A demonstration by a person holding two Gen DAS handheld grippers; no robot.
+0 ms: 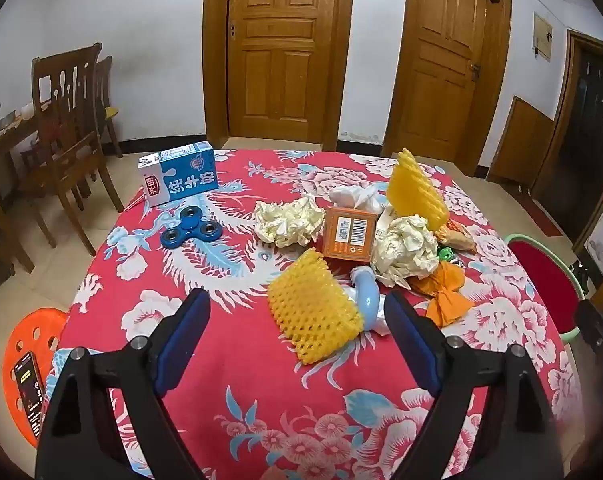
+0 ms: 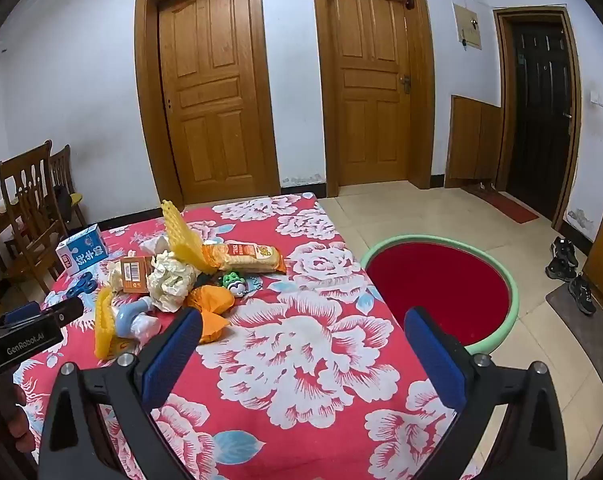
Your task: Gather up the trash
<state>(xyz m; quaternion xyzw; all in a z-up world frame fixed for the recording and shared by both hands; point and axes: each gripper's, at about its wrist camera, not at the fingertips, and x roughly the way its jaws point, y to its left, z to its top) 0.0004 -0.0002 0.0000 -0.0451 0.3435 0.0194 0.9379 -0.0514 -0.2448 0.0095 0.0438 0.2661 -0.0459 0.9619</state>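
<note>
on table (image 1: 229, 360) | 2 foam nets (image 1: 313, 316) | 2 paper wads (image 1: 287, 222) | both fingers wide, empty

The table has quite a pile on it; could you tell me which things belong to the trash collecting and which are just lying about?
For the job:
crumpled paper
foam net
orange box
orange wrapper
cracker packet
red basin

Probably just lying about:
fidget spinner
milk carton
phone

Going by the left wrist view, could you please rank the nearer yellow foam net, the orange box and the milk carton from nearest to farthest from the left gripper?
From the left gripper:
1. Yellow foam net, just ahead between the fingers.
2. Orange box, mid-table, in the trash pile.
3. Milk carton, far left corner.
</note>
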